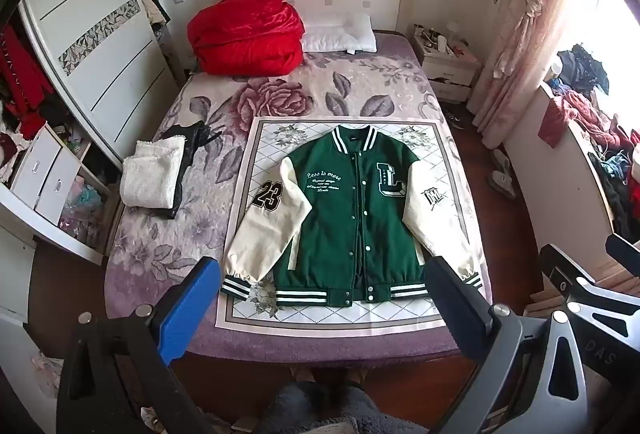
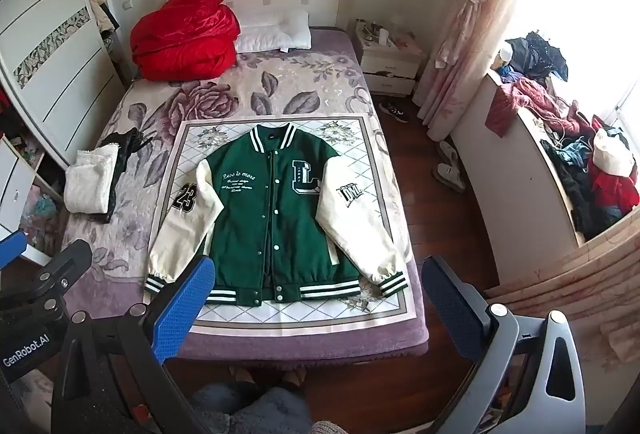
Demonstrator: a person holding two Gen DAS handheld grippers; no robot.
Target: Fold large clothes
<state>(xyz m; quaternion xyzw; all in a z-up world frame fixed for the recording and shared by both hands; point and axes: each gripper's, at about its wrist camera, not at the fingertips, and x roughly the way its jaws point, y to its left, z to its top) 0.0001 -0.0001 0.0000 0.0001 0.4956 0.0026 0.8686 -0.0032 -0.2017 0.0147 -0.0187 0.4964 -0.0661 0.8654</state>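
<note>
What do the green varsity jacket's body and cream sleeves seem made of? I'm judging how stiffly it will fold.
Green varsity jacket body: matte, felt-like, probably wool-blend cloth; no sheen. Cream sleeves: smoother, faintly grained, possibly faux leather, though unclear. Striped hem: ribbed knit. Front snaps: shiny metal, apparently.

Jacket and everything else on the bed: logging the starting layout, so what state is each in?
Varsity jacket: flat, face up, snapped shut, sleeves spread.
Red quilt: bundled by headboard.
Pillow: lying flat.
White towel: folded.
Left gripper: jaws open, empty.
Right gripper: jaws open, empty.
</note>
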